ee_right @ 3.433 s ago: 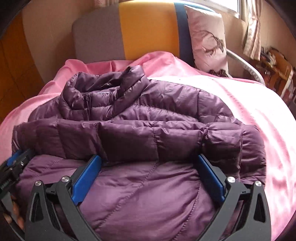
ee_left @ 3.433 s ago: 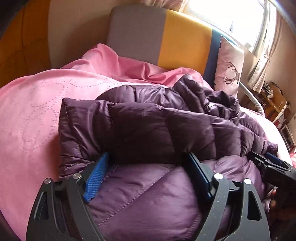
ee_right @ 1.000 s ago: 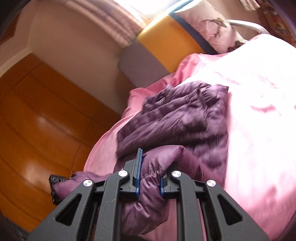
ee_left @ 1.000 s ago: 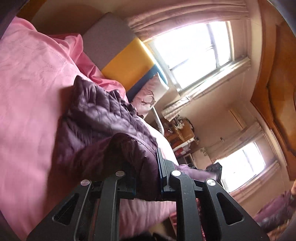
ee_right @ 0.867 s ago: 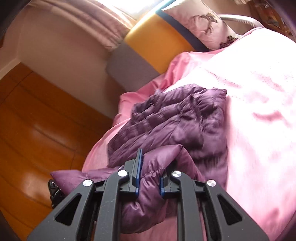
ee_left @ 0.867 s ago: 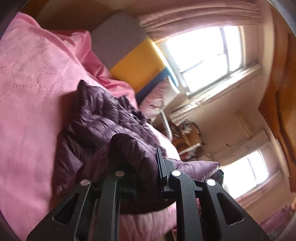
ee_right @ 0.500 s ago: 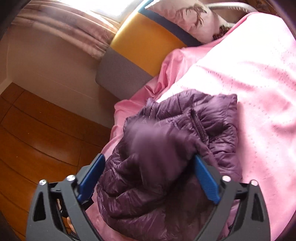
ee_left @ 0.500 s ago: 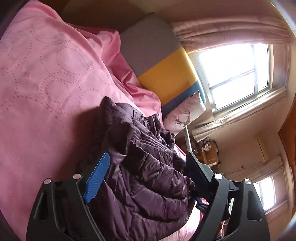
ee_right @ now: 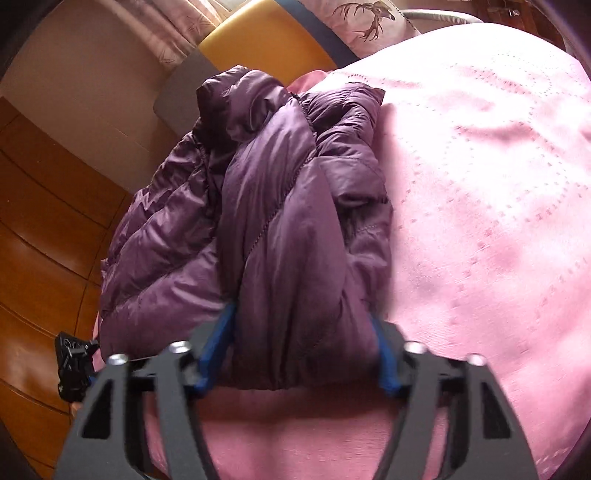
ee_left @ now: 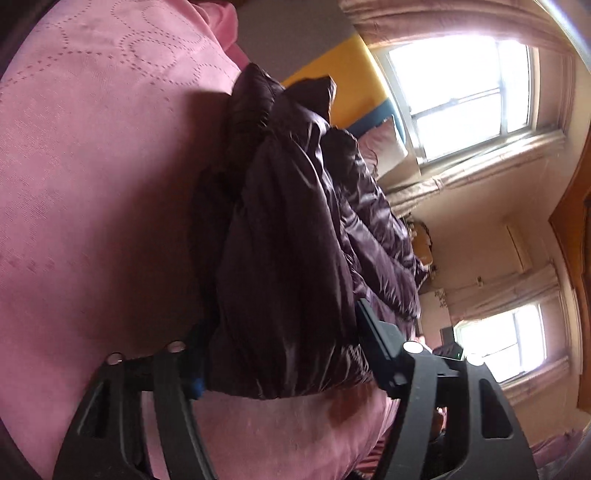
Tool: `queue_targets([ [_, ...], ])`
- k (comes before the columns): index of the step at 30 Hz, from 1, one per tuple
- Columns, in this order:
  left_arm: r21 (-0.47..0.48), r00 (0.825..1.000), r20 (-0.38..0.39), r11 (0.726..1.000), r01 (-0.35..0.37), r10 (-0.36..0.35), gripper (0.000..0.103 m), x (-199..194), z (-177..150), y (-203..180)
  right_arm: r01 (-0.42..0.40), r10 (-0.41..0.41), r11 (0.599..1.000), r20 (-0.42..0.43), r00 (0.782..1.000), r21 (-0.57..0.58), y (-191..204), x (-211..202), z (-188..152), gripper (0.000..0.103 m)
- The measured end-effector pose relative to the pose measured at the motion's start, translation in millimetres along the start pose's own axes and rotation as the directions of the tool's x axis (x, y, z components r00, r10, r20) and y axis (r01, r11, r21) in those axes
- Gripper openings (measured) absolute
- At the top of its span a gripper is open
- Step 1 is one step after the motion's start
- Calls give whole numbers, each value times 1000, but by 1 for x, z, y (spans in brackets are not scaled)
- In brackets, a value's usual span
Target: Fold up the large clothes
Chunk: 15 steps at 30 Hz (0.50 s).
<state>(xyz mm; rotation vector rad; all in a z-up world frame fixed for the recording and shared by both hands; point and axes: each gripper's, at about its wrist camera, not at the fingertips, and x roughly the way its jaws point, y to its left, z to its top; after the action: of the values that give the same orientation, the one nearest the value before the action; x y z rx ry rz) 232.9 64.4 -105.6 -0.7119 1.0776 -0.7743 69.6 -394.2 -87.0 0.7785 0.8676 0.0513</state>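
A purple quilted down jacket (ee_left: 295, 229) lies folded in a thick bundle on the pink bedspread (ee_left: 92, 166). My left gripper (ee_left: 280, 343) straddles the bundle's near end, its jaws partly closed against the thick fold. In the right wrist view the jacket (ee_right: 280, 206) shows lighter purple, and my right gripper (ee_right: 303, 347) straddles the bundle's other end the same way, blue pads pressing both sides. The left gripper's tip (ee_right: 74, 365) shows at the lower left of the right wrist view.
The bedspread (ee_right: 480, 184) spreads wide to the right. A grey, yellow and blue headboard (ee_right: 266, 40) and a deer-print pillow (ee_right: 365, 22) stand behind the jacket. Wooden wall panels (ee_right: 44, 221) lie left. Bright windows (ee_left: 465, 81) are beyond the bed.
A second ago both grippers were shut on the jacket's hem, carrying it over. They then let go and opened wide. Now both have narrowed around the thick folded bundle.
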Motion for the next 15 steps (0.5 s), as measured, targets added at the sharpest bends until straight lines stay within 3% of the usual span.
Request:
queue_targets([
  [1,14,1000,-8,1000,-5,5,54,1,-2,-2,-12,12,1000,-2,1000,-1,3,-2,-3,37],
  [3,46,1000,-26,999,2,-1,50,0,-9,-8,-4,4,999,2,1000,-32,9,-9,-9,30],
  [8,85,999,-49,996,27,-23,50,-16,-36,-18,-19,17,997,-34,999,-72,4,-43,-36,29],
  [12,116,996,-91,993,18,-7,50,-47,-77,-22,-33,21,991,-96,995,-128,1,-75,-66,29],
  [15,152,991,-105,986,-68,84,58,-72,-104,-26,18,-36,984,-100,994,-178,2,-102,-80,58],
])
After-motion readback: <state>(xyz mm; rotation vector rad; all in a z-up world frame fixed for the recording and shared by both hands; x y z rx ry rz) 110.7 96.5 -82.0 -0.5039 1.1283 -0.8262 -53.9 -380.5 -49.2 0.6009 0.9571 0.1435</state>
